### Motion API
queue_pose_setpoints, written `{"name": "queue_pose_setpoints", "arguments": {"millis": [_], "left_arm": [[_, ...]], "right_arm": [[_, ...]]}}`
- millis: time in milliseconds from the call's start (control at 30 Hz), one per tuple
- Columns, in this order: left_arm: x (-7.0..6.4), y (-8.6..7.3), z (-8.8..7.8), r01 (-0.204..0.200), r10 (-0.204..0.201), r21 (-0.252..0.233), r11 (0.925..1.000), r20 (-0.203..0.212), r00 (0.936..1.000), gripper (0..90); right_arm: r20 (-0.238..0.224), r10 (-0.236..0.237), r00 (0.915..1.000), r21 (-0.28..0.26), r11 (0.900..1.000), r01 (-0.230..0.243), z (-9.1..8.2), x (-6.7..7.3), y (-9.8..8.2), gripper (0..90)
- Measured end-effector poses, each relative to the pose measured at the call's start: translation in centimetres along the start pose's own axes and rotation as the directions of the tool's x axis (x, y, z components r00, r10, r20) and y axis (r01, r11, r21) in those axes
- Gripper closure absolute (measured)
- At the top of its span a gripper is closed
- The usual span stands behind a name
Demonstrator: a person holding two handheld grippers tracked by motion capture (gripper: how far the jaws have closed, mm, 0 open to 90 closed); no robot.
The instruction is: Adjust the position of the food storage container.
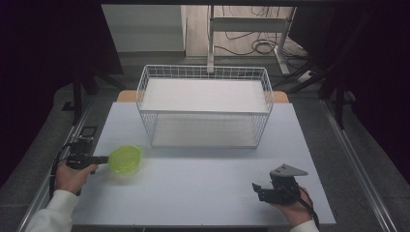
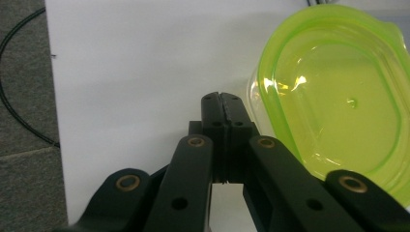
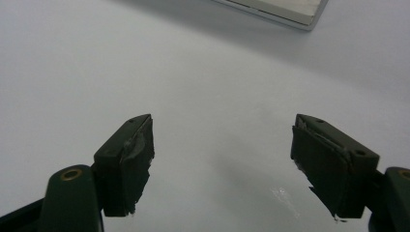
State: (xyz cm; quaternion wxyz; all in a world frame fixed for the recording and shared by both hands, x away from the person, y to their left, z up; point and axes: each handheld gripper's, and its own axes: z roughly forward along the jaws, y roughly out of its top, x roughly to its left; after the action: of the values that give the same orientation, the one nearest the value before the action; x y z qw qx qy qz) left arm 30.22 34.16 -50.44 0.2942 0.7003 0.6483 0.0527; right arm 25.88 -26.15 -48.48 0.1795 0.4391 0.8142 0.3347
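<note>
White wire basket (image 1: 205,104) stands beyond green container (image 1: 125,159).

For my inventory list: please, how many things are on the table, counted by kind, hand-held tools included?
Green container: 1
White wire basket: 1
Hand-held tools: 2, left tool and right tool
Total: 4

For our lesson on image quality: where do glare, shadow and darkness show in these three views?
High view: dark borders, soft shadow under the wire basket. Left gripper view: bright glints on the green container. Right gripper view: a faint shadow on the table between the right tool's jaws.
</note>
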Motion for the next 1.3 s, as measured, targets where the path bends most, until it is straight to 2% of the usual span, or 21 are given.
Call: {"name": "queue_pose_setpoints", "arguments": {"millis": [667, 833, 1300], "left_arm": [[-2.2, 0.3, 1.5, -0.034, 0.033, 0.017, 0.9993, 0.040, 0.9986, 90.0], [-3.1, 0.5, 1.8, -0.056, 0.055, 0.022, 0.9982, 0.049, 0.9973, 90.0], [-5.4, 0.7, 3.3, -0.064, 0.061, 0.034, 0.9973, 0.079, 0.9950, 90.0]], "right_arm": [[0.011, -0.004, 0.9999, 0.010, 1.000, 0.004, 0.1, 0.0, -0.1, 23.4], [0.011, -0.005, 0.9999, 0.013, 1.000, 0.005, 0.1, 0.0, -0.1, 23.4], [0.016, -0.006, 0.9999, 0.014, 1.000, 0.006, 0.2, 0.1, -0.1, 23.4]]}}
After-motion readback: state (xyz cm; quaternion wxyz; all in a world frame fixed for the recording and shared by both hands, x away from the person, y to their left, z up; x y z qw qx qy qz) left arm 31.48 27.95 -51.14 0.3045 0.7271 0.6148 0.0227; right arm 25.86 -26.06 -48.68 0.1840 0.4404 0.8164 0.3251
